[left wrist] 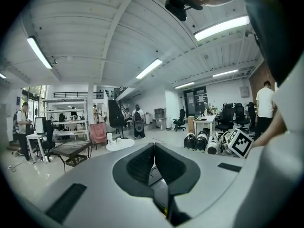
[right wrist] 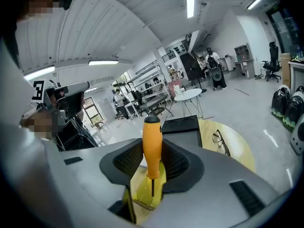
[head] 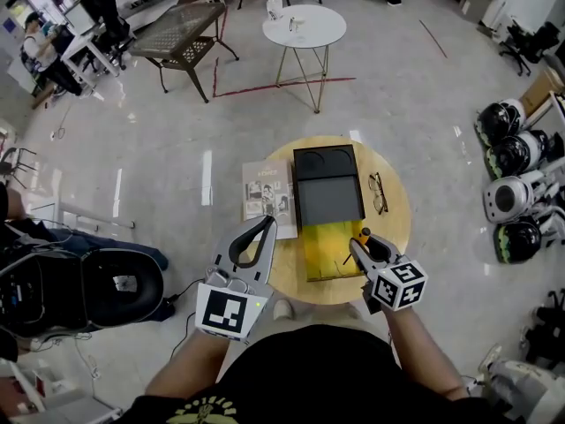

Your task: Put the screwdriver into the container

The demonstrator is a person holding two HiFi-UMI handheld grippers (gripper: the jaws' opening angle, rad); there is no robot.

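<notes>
An orange-handled screwdriver (head: 363,237) is clamped upright in my right gripper (head: 357,249), its thin shaft pointing down. It hangs over the near right corner of the yellow near part (head: 329,251) of the black container (head: 327,198) on the round wooden table (head: 393,228). In the right gripper view the handle (right wrist: 152,147) stands between the jaws of the right gripper (right wrist: 152,161), with the yellow compartment (right wrist: 141,190) under the tip. My left gripper (head: 266,227) is shut and empty at the table's left edge; in the left gripper view the left gripper (left wrist: 154,163) has its jaws pressed together.
A printed booklet (head: 267,193) lies left of the container, and a pair of glasses (head: 378,193) lies to its right. A white round side table (head: 304,26) and a dark mesh table (head: 181,35) stand farther off. Robot heads (head: 512,175) line the right side.
</notes>
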